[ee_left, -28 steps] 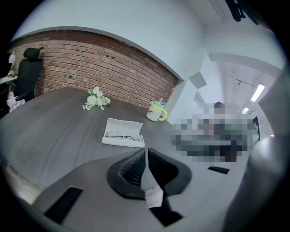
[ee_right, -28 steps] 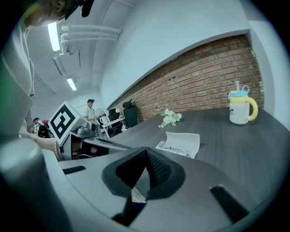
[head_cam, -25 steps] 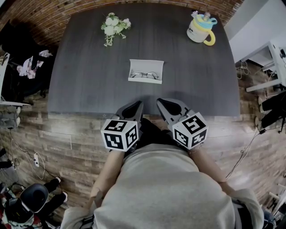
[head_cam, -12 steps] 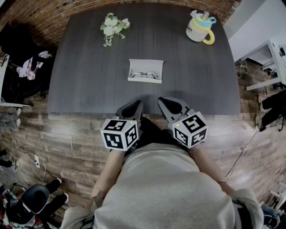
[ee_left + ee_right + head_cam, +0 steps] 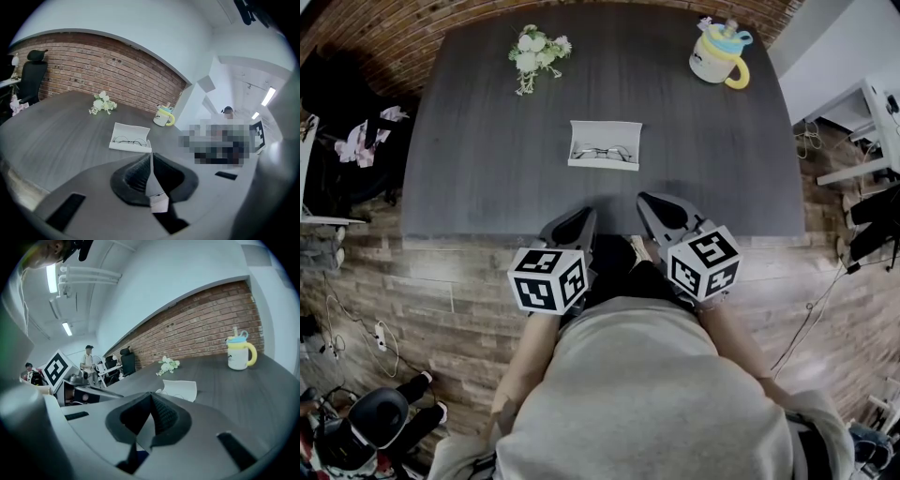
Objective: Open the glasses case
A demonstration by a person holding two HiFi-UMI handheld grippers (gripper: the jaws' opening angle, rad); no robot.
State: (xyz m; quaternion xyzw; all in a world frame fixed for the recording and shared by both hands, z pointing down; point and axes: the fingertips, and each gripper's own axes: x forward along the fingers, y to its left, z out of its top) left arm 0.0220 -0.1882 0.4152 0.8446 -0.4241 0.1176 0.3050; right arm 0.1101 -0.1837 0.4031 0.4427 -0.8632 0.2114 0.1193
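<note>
Both of your grippers are closed tight and hold nothing. On your left, the left gripper hovers over the near edge of the table, well short of the glasses case. If you reach in with it pinched like that, it can only shove. The case lies mid-table, ahead of and between the two grippers, and it looks already open, with its lid up and the glasses lying in it. A nudge from closed jaws could slide it, tip the lid shut or knock the glasses out. On your right, the right gripper poses the same risk. The flowers and mug stand well clear at the far corners.
</note>
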